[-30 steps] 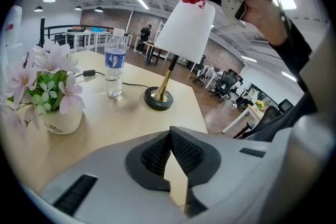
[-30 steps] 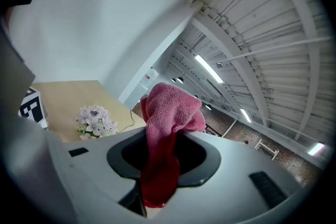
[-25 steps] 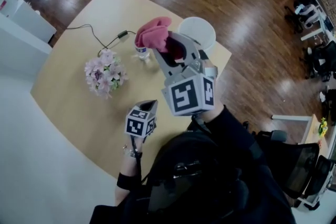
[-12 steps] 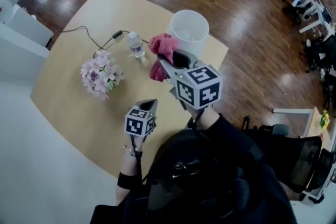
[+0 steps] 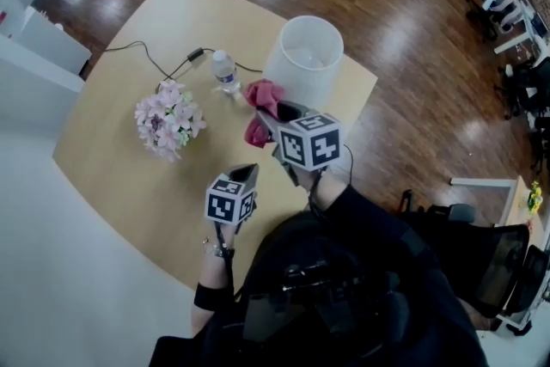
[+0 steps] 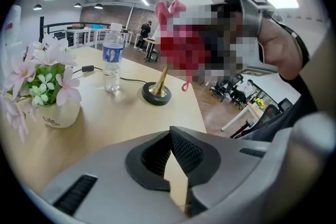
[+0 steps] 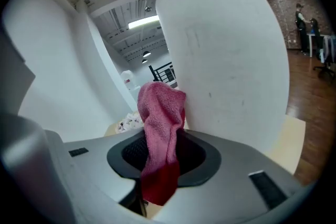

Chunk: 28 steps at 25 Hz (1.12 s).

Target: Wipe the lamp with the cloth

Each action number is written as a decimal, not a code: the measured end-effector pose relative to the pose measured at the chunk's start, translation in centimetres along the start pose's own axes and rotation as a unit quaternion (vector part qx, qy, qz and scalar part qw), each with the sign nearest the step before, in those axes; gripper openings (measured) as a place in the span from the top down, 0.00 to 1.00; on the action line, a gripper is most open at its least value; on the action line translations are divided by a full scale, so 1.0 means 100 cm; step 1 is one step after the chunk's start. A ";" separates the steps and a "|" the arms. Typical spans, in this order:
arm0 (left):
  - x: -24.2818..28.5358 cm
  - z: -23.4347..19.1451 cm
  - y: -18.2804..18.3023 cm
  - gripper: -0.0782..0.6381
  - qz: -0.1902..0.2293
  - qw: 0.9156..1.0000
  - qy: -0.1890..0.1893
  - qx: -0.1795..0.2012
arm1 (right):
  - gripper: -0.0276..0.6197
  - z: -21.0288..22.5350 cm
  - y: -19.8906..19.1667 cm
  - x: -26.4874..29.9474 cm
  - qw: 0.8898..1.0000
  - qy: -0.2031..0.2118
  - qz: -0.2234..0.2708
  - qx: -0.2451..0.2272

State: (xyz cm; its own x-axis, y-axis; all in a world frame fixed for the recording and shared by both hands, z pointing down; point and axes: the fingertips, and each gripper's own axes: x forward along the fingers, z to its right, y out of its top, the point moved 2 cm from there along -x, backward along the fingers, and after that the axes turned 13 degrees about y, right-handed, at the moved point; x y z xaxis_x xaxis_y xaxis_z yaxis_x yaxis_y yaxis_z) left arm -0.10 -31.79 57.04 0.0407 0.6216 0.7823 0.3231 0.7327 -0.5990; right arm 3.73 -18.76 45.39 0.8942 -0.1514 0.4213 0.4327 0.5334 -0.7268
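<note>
Wiping seems barely begun: your right claw [image 5: 268,112] clamps the cloth [image 7: 160,128] beside the lamp [image 7: 226,60] just ahead; your left claw [image 6: 176,176] is closed, empty.

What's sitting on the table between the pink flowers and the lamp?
A water bottle and a black cord, clearest in the left gripper view.
</note>
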 end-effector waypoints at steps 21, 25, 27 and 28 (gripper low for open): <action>-0.018 0.012 0.030 0.89 0.040 0.999 0.021 0.013 | 0.76 -0.090 0.137 -0.109 0.960 0.082 0.056 -0.262; -0.016 0.026 0.039 0.89 0.046 0.998 0.033 0.014 | 0.76 -0.057 0.178 -0.132 0.953 0.047 0.079 -0.288; -0.015 0.031 0.041 0.89 0.046 0.998 0.041 0.010 | 0.76 -0.052 0.187 -0.127 0.948 0.052 0.075 -0.305; -0.014 0.034 0.041 0.89 0.046 0.998 0.045 0.006 | 0.76 -0.052 0.189 -0.121 0.944 0.058 0.069 -0.316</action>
State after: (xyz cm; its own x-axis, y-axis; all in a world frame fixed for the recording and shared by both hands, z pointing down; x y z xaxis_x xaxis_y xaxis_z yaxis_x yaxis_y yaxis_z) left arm -2.04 -28.68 52.92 0.1553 0.6587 0.7362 0.3020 0.6779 -0.6702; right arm 1.67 -11.12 23.72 0.9374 -0.2275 0.2637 0.2609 -0.0429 -0.9644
